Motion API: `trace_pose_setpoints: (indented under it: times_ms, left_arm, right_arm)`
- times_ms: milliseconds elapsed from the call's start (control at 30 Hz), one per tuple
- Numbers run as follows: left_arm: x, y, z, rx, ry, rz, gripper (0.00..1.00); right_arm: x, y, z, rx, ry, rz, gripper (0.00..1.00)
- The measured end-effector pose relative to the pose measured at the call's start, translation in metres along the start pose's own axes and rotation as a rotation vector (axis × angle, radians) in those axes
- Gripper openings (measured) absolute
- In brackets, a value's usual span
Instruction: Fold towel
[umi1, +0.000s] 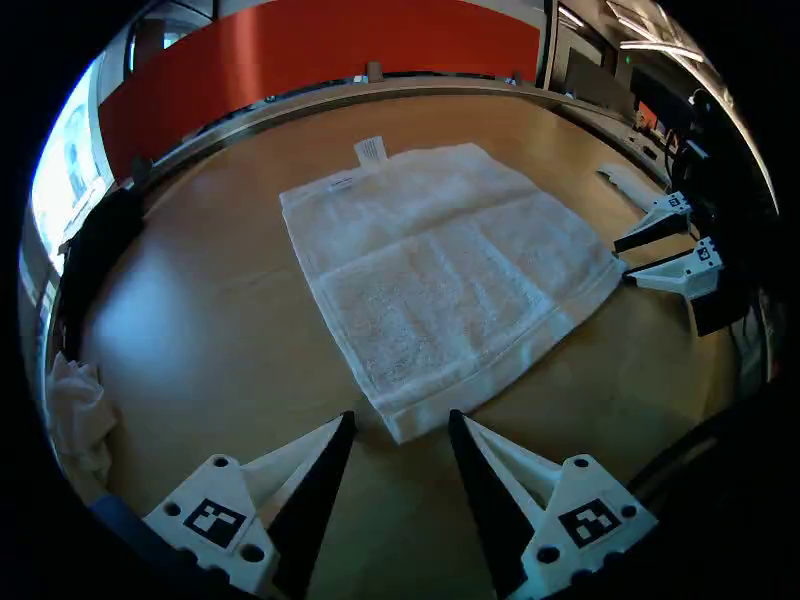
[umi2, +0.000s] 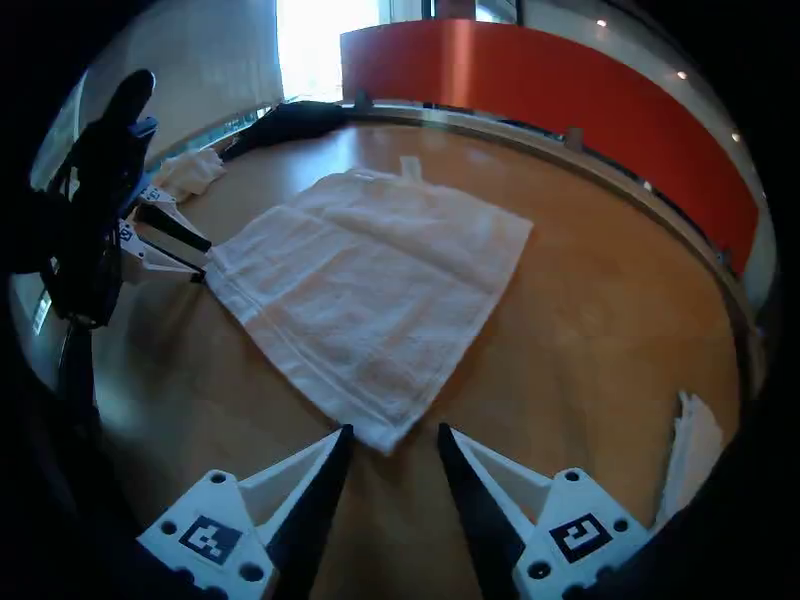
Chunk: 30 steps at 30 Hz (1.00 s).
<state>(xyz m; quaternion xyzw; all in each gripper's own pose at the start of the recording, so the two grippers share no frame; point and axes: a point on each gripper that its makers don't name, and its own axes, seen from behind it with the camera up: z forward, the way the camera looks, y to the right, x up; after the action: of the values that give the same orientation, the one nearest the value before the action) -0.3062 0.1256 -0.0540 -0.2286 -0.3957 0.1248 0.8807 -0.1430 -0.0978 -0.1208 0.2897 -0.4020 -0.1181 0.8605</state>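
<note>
Left gripper view: the left claw (umi1: 400, 420) is released, its fingers spread about a near corner of the towel (umi1: 440, 270), which lies flat on the wooden counter (umi1: 220, 320). In the right gripper view the right claw (umi2: 392, 432) is likewise released at the neighbouring corner. The towel is likely soft, light and limp: pinch the hemmed corners and expect sag. Its label (umi1: 369, 150) marks the far edge.
</note>
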Motion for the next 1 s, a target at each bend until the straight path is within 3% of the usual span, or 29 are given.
trace_pose_setpoints:
  times_ms: [300, 500, 600, 733, 1000]
  left_arm:
    - [0.001, 0.001, 0.001, 0.0, -0.005, 0.005, 0.57]
    - [0.001, 0.001, 0.001, 0.002, -0.004, 0.006, 0.5]
    - [0.001, 0.001, 0.002, 0.004, -0.004, 0.008, 0.38]
    - [0.002, 0.002, 0.002, 0.0, -0.006, 0.007, 0.35]
    - [0.003, 0.003, 0.003, -0.003, -0.008, -0.005, 0.14]
  right_arm:
    - [0.0, 0.005, 0.0, -0.014, -0.005, 0.003, 0.44]
    - [0.0, 0.006, 0.001, -0.013, -0.011, 0.013, 0.26]
    - [0.0, 0.005, 0.001, -0.01, -0.013, 0.014, 0.22]
    - [0.0, 0.001, 0.001, 0.001, -0.018, 0.013, 0.19]
    - [-0.002, -0.013, -0.001, 0.043, -0.03, 0.015, 0.15]
